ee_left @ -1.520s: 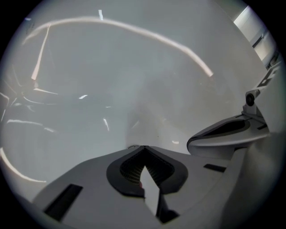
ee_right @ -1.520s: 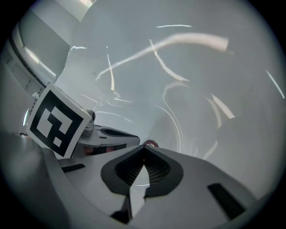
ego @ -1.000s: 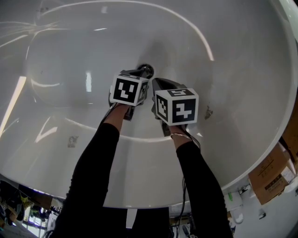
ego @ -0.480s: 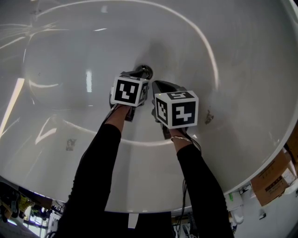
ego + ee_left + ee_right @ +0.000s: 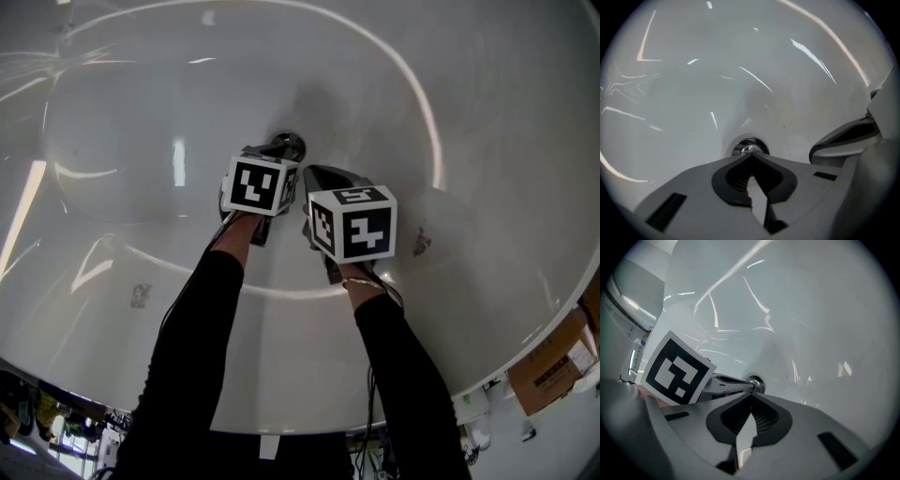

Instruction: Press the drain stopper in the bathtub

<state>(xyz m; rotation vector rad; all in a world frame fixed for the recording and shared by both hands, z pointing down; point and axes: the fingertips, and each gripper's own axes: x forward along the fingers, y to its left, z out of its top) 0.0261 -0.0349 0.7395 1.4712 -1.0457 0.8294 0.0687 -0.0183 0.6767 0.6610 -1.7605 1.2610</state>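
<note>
Pressing the drain stopper. The chrome drain stopper [image 5: 291,144] sits in the floor of the white bathtub [image 5: 487,112], roughly midway between the left and right rims and toward the far end of the basin. The left tool [image 5: 281,150] has its jaws brought fully together with nothing between them. In the right gripper view its joined tip appears to rest on the stopper's cap, though firm contact cannot be confirmed. The right tool [image 5: 314,174] is likewise closed and empty, and it lies just beside the left one, its tip short of the drain and near the stopper's right side. To press well, the closed tip should bear on the centre of the cap and push straight down along the drain's axis. An off-centre or slanted push on polished metal is likely to skid onto the smooth enamel. The right tool is best held clear so that the two do not collide.
</note>
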